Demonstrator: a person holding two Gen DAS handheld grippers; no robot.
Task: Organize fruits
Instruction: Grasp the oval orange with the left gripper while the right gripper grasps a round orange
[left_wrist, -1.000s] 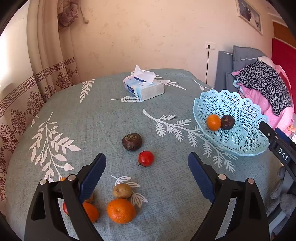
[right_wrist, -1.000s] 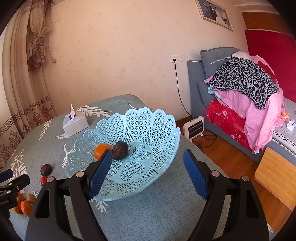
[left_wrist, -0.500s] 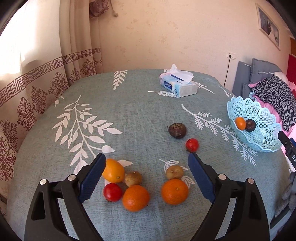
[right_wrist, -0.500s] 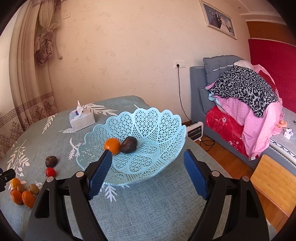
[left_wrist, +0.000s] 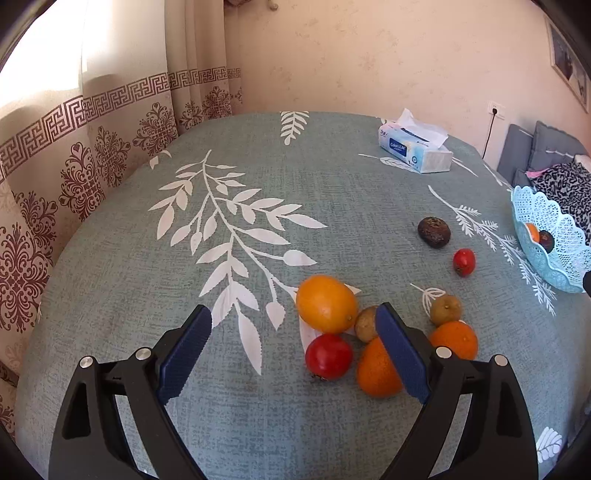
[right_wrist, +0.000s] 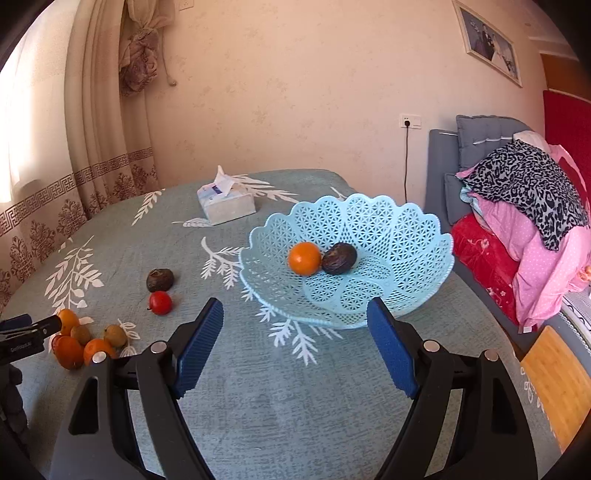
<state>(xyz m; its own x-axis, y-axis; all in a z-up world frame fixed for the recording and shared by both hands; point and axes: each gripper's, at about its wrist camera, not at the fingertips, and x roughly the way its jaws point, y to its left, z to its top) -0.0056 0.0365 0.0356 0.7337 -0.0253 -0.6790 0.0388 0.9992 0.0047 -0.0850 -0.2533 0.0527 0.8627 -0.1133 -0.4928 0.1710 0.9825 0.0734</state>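
My left gripper (left_wrist: 293, 345) is open and empty, low over the tablecloth. A cluster of fruit lies by its right finger: a large orange (left_wrist: 326, 303), a red tomato (left_wrist: 328, 356), two more oranges (left_wrist: 376, 369) and two small brown fruits (left_wrist: 446, 309). A dark fruit (left_wrist: 433, 231) and a small tomato (left_wrist: 464, 261) lie farther right. My right gripper (right_wrist: 295, 345) is open and empty in front of the light blue basket (right_wrist: 413, 236), which holds an orange (right_wrist: 304, 258) and a dark fruit (right_wrist: 338, 258). The left gripper (right_wrist: 29, 330) shows at the cluster in the right wrist view.
A tissue box (left_wrist: 415, 149) stands at the far side of the round table (left_wrist: 229, 155). A curtain (left_wrist: 92, 122) hangs behind the table at the left. A bed with piled clothes (right_wrist: 524, 206) stands at the right, beyond the table edge.
My left gripper has swung left and closer to the fruit cluster, which now lies by its right finger. My right gripper has turned left, so more of the table shows.
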